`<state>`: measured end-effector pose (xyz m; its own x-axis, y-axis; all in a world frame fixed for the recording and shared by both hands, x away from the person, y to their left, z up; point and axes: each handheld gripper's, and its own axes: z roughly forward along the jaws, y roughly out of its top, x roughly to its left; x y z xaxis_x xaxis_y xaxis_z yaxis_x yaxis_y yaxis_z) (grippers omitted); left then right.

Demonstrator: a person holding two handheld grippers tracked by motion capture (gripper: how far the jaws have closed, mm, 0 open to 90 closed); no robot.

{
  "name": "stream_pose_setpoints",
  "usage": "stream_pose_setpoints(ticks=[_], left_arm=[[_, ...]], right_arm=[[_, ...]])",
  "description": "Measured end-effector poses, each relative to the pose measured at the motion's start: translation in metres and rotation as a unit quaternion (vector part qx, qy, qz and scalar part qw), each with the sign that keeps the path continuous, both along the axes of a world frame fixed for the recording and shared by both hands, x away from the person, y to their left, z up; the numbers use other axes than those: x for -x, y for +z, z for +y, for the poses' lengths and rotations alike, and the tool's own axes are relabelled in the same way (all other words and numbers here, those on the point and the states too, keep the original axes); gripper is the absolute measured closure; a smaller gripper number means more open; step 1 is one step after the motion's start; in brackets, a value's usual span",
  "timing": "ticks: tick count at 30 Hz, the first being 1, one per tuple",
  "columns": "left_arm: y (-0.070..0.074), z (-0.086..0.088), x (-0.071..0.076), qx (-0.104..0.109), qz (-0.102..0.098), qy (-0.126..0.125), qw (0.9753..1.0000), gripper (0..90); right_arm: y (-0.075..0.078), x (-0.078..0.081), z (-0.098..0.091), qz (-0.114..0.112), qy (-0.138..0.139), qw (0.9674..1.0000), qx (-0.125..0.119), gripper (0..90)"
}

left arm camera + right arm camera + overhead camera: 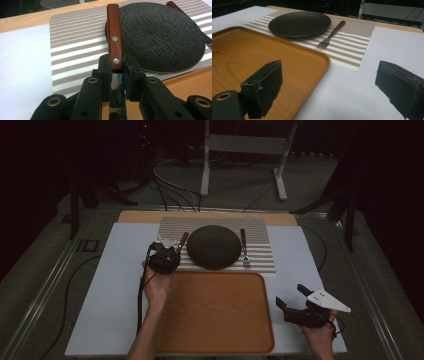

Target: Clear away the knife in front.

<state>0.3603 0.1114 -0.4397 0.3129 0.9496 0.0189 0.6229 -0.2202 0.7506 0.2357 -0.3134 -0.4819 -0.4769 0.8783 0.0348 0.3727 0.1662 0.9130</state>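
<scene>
Before you, the bench (115, 285) carries a white sheet. Beyond its far edge, a light metal frame (242, 150) stands on the floor (240, 185). Dark cables (170, 190) trail across that floor.

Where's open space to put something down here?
The orange wooden tray is bare throughout. White table surface is free right of the striped placemat. The placemat is crowded: dark round plate, fork, wooden-handled knife clamped by left gripper.

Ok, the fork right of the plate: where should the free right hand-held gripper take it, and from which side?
Grip the fork by its wooden handle, the far end. Come down from above, jaws across it: it lies flat on the striped placemat, tines nearest the tray, so nothing offers underneath. The right hand-held gripper is open.
</scene>
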Motion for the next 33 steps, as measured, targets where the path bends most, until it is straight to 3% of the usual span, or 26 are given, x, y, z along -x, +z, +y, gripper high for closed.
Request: stream_pose_setpoints(ticks=[16,23,33], left_arm=[[-0.003,-0.001,0.024,0.000,-0.010,0.004,0.9999,78.1],[-0.010,0.001,0.036,0.005,-0.008,0.008,0.9999,78.1],[-0.020,0.002,0.053,-0.006,-0.007,0.014,0.9999,78.1]], right_arm=[[0.000,0.000,0.000,0.000,0.000,1.0000,0.000,7.3],[0.000,0.000,0.001,0.001,0.000,1.0000,0.000,7.3],[-0.001,0.000,0.001,0.002,0.000,1.0000,0.002,7.3]])
